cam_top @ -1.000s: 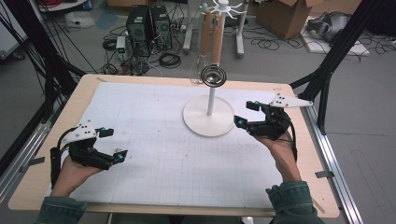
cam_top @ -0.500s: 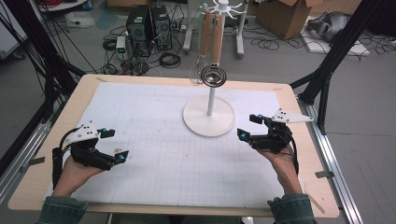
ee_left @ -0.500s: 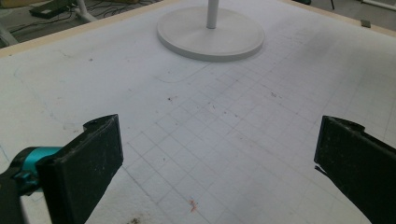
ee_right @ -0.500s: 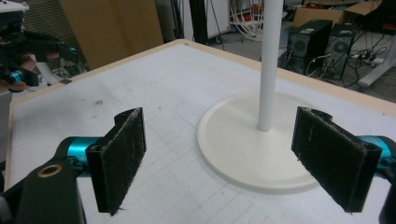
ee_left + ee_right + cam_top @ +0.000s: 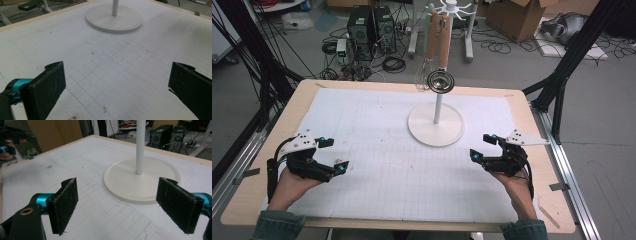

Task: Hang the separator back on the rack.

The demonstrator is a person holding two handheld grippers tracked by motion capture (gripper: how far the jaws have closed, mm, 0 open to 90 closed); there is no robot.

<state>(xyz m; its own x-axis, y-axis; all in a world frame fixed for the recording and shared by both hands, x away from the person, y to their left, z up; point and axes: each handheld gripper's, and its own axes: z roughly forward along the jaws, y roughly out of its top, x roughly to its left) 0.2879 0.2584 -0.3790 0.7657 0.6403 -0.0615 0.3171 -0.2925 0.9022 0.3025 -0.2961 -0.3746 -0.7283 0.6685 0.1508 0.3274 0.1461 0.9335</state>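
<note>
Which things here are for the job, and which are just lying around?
For the job:
white stand on the table
whisk and strainer hanging from it
left gripper and right gripper, both open

Just lying around:
computer towers on the floor
cardboard box
cables

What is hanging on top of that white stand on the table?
From the top of the white stand hang two wooden-handled utensils, ending in a wire whisk and a round metal strainer. How they hook on is too small to tell.
</note>
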